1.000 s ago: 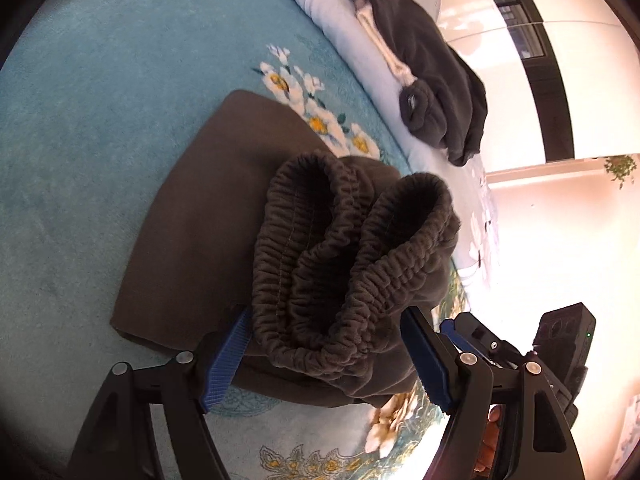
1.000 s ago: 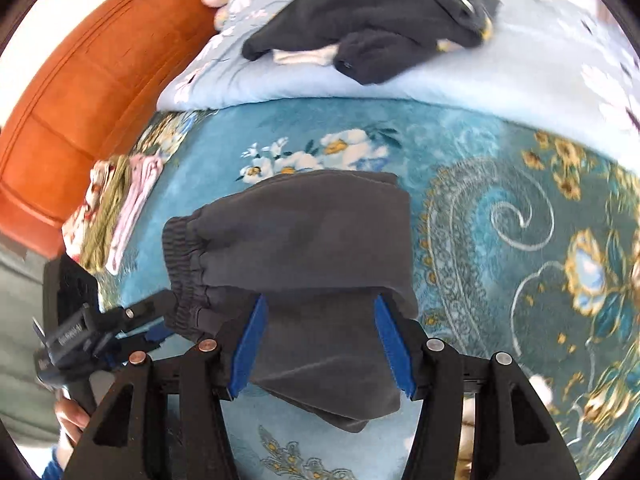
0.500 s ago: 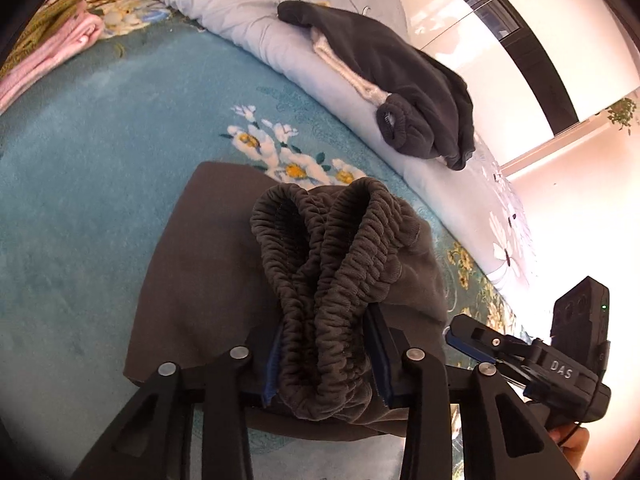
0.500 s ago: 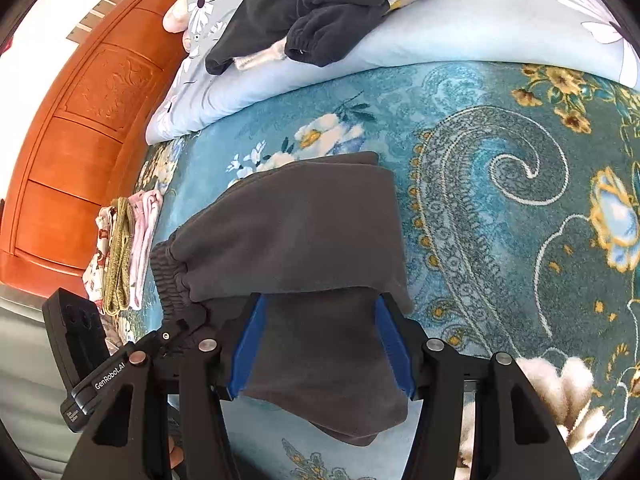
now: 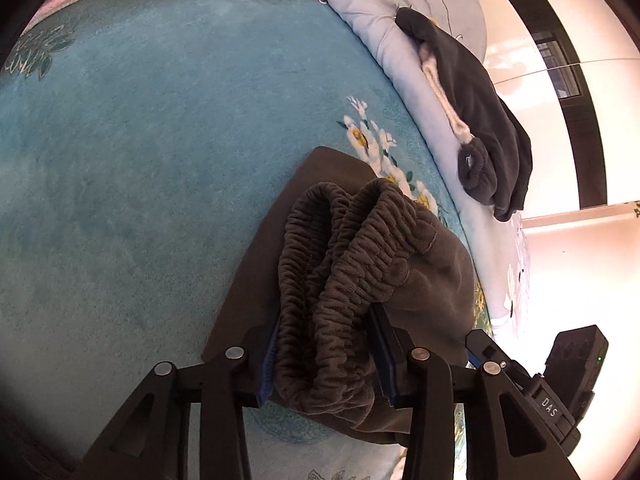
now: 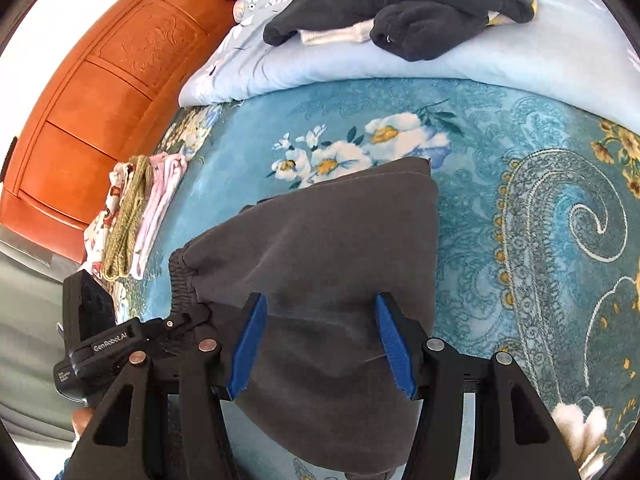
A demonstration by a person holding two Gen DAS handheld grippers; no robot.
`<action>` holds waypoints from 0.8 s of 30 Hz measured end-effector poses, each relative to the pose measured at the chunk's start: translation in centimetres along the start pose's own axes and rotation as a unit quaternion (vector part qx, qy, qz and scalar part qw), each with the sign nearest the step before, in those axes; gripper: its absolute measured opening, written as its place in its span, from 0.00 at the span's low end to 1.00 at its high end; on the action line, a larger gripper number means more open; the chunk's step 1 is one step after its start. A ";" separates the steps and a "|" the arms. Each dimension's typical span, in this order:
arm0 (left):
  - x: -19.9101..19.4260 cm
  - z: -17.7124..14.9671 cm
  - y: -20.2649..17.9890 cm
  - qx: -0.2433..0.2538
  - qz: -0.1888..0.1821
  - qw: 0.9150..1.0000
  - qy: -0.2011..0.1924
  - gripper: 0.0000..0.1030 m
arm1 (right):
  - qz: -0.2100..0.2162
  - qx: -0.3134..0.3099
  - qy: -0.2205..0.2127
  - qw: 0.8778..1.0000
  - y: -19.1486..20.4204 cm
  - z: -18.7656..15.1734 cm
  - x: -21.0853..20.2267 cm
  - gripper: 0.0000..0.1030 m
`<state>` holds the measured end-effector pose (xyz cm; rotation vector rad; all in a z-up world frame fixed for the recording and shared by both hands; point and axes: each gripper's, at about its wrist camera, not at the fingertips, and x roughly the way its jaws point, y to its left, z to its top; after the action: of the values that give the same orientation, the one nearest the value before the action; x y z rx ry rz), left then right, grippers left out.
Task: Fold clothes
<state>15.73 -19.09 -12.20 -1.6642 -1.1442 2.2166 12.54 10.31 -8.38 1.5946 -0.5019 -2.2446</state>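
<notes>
Dark grey sweatpants (image 6: pixel 320 248) lie folded on the teal floral bedspread (image 5: pixel 120 160). My left gripper (image 5: pixel 326 336) is shut on their bunched elastic waistband (image 5: pixel 340 272). My right gripper (image 6: pixel 318 332) stands open, its blue pads on either side of the folded fabric near the pants' near edge, not pinching it. The left gripper also shows at the left of the right wrist view (image 6: pixel 120 344), at the waistband (image 6: pixel 182 276).
A dark garment (image 6: pixel 420 12) lies crumpled on a pale blue quilt (image 6: pixel 500 60) at the back. A stack of folded pink and green clothes (image 6: pixel 136 216) sits by the orange wooden headboard (image 6: pixel 100 92).
My left gripper has closed on the bunched waistband, which it only straddled a second ago. The right gripper has stayed open over the fabric.
</notes>
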 end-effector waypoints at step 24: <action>3.4 2.3 2.6 -0.015 0.002 0.996 0.088 0.98 | 0.149 0.141 0.017 0.979 -8.7 -2.4 2.7 0.75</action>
<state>13.29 -20.19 -16.18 -1.8315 -1.1342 2.0175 13.38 16.53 -15.43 1.5600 -1.0151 -1.9851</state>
